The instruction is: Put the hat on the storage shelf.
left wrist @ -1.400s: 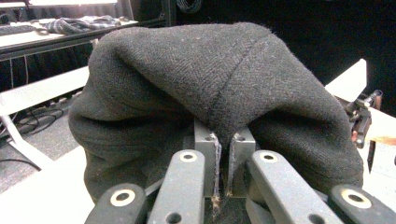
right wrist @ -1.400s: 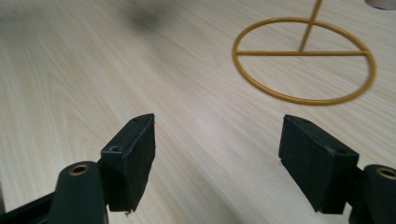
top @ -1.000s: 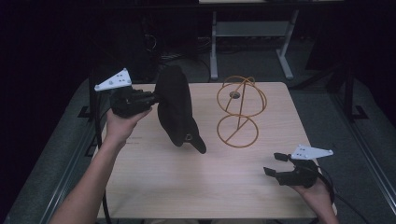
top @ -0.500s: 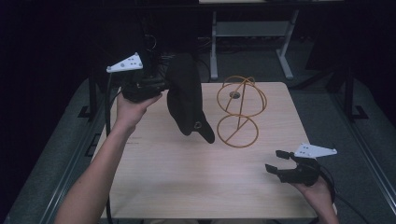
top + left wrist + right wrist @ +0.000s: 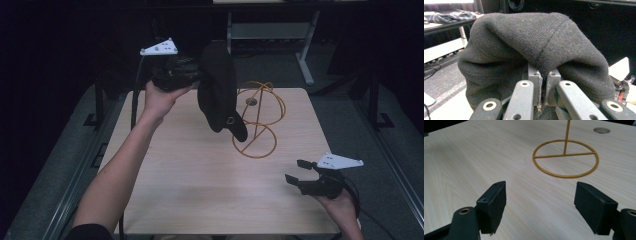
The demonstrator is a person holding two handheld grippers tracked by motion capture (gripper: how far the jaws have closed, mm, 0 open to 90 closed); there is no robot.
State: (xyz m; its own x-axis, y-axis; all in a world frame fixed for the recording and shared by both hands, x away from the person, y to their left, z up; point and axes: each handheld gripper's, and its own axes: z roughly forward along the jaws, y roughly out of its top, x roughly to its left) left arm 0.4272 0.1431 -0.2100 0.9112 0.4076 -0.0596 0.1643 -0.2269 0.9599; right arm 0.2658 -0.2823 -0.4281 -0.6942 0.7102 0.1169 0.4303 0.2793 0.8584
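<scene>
A dark grey wool cap (image 5: pixel 217 90) hangs in the air over the table's far left, its brim pointing down toward the gold wire hat stand (image 5: pixel 257 115). My left gripper (image 5: pixel 196 75) is shut on the cap's fabric, and in the left gripper view the cap (image 5: pixel 534 47) drapes over the two closed jaws (image 5: pixel 543 77). The stand's ring base (image 5: pixel 565 157) rests on the wood. My right gripper (image 5: pixel 295 171) hovers low at the near right, open, with nothing between its pads (image 5: pixel 540 207).
The light wood table (image 5: pixel 190 185) has a round cable hole (image 5: pixel 251 101) behind the stand. Beyond the far edge stand a white desk frame (image 5: pixel 270 30) and dark floor. The person's left forearm (image 5: pixel 120 170) crosses the table's left side.
My left gripper has lifted the cap and carried it right, toward the stand. The right gripper has stayed where it was.
</scene>
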